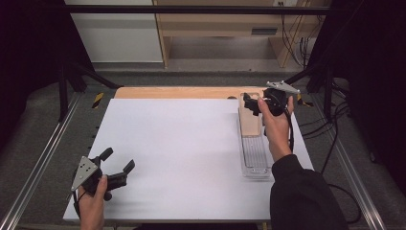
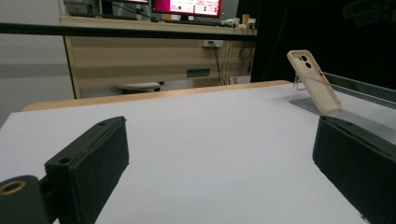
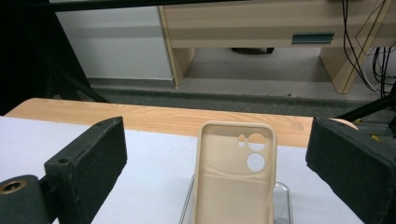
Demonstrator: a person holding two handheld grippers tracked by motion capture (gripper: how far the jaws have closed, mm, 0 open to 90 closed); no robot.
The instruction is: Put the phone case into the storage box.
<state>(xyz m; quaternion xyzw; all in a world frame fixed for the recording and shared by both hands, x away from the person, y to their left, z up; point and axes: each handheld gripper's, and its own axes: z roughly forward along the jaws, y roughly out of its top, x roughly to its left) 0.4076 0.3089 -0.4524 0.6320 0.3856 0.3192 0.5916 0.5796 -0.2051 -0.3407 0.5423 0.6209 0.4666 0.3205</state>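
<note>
Phone case (image 3: 235, 179), beige and with its camera cutouts near the top, leaned upright at the far end of a clear plastic tray (image 1: 255, 155) that lay along the right edge of the white table (image 1: 182, 143), its far end close to the far right corner. In the high view the case (image 1: 250, 120) stood just below the right gripper (image 1: 252, 103), which a hand (image 1: 276, 125) held over the tray's far end. The right gripper view looked down on the hollow inner side of the case, which sat between the two black jaws without touching either; the jaws stood wide apart and held nothing.

Near the left front corner of the table, the left gripper (image 1: 117, 160) rested low in the other hand (image 1: 93, 199), its jaws spread wide and holding nothing, pointed across the bare white surface. From the left gripper view the case (image 2: 314, 81) showed far off, tilted back against a clear stand (image 2: 299, 91), well apart from those jaws. A strip of bare wood (image 1: 174, 92) ran along the table's far edge beyond the white sheet.
</note>
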